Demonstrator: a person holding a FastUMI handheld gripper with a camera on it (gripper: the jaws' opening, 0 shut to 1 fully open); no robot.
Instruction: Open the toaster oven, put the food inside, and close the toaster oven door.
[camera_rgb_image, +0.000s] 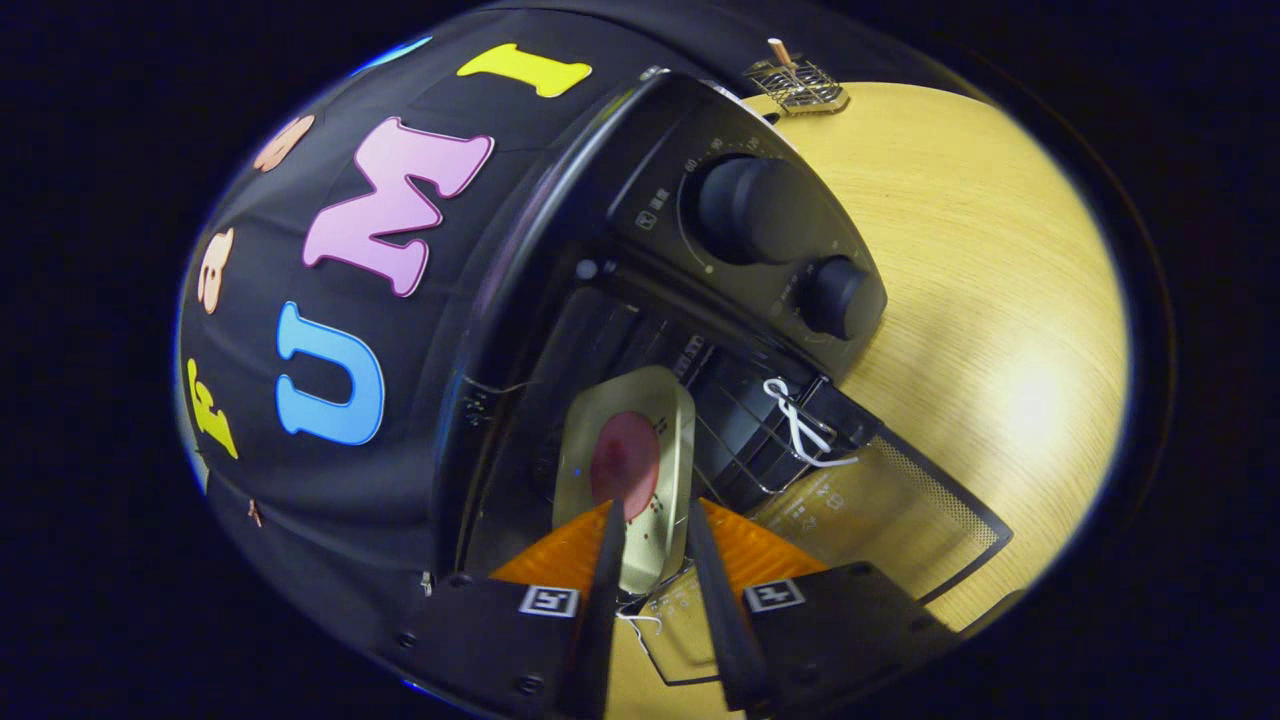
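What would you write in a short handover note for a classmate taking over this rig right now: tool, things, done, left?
Tool: fingers nearly closed on the near edge of the tray; the exact contact is hard to see.
Tray: carries the reddish food and sits partly inside the toaster oven, above its wire rack.
Door: folded down open, on the wooden table.
Done: oven opened, tray going in.
Left: seat the tray fully, release it, draw back, close the door.
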